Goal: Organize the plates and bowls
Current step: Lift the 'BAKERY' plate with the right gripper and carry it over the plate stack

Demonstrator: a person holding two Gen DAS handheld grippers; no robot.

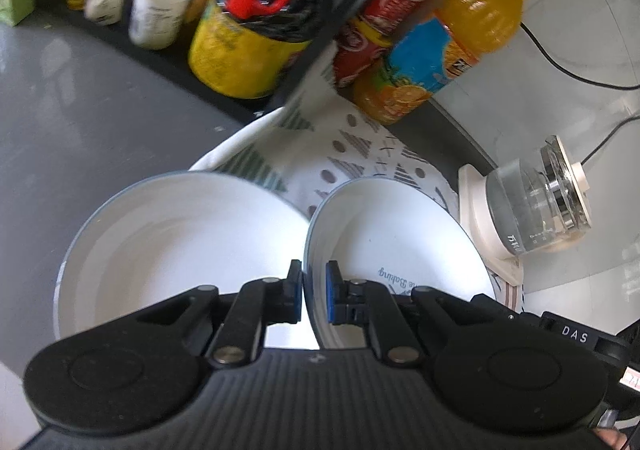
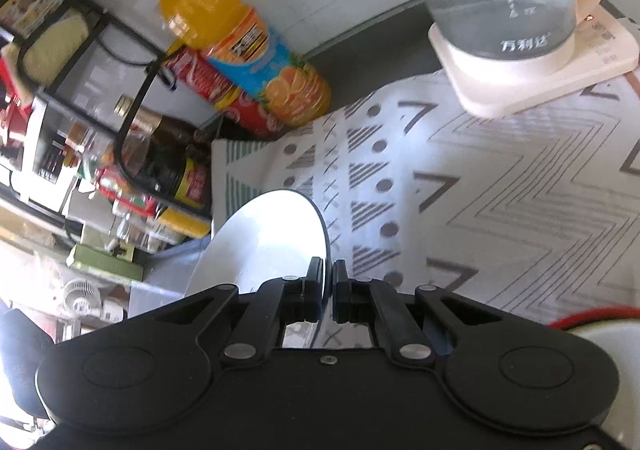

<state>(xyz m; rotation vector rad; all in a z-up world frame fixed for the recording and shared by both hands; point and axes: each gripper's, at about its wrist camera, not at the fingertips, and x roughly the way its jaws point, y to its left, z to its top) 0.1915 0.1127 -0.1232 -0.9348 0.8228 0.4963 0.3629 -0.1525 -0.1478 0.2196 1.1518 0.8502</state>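
In the left wrist view, my left gripper point(image 1: 313, 292) is shut on the near rim of a white bowl with blue lettering inside point(image 1: 396, 246). The bowl hangs above the patterned cloth point(image 1: 352, 153). A larger white bowl point(image 1: 180, 246) sits just left of it. In the right wrist view, my right gripper point(image 2: 329, 292) is shut on the edge of a white plate point(image 2: 268, 242), held on edge and tilted above the cloth point(image 2: 500, 209).
A glass kettle on a cream base point(image 2: 512, 29) stands on the cloth at the far right, also in the left wrist view point(image 1: 532, 209). An orange juice bottle point(image 2: 240, 45), a red cola bottle point(image 2: 216, 89) and a black wire rack of jars point(image 1: 248, 9) stand behind.
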